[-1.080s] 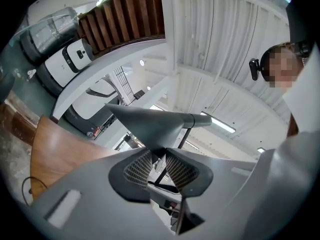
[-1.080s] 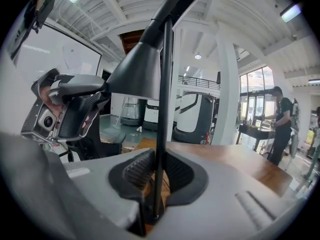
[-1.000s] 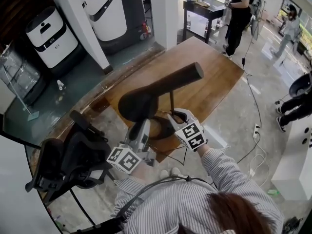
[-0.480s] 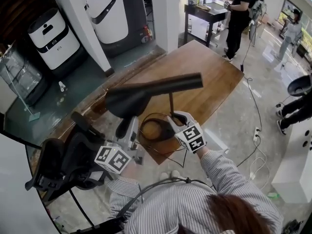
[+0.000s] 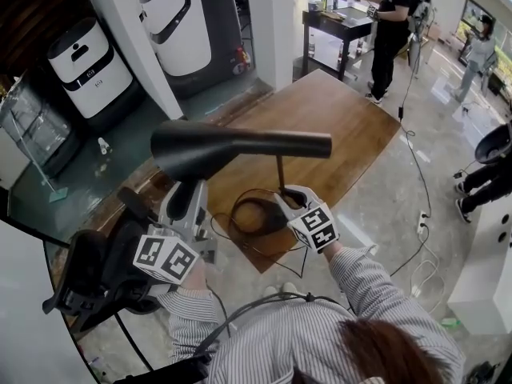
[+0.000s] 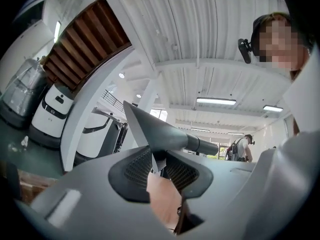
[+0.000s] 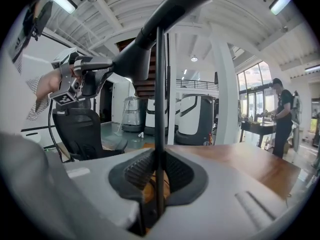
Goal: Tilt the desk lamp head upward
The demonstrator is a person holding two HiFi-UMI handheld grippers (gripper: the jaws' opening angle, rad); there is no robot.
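The black desk lamp stands on the wooden table [image 5: 352, 126], its round base [image 5: 254, 214] near the front edge. A thin upright stem [image 5: 281, 170] carries the long head [image 5: 216, 146], which lies about level, wide shade to the left. My left gripper [image 5: 190, 186] is shut on the shade's lower rim, and in the left gripper view the cone-shaped shade [image 6: 160, 131] sits pinched between the jaws. My right gripper [image 5: 285, 193] is shut on the stem just above the base; the stem [image 7: 159, 109] runs up between its jaws in the right gripper view.
The lamp's cable [image 5: 240, 242] loops across the table's front corner. A black office chair [image 5: 104, 270] stands at the lower left. White machines [image 5: 88, 58] line the back left. People stand by a dark table [image 5: 340, 14] at the far right.
The lamp's shade end has swung up and to the left, from drooping to about level. My left gripper moved left with it. The right gripper stayed on the stem.
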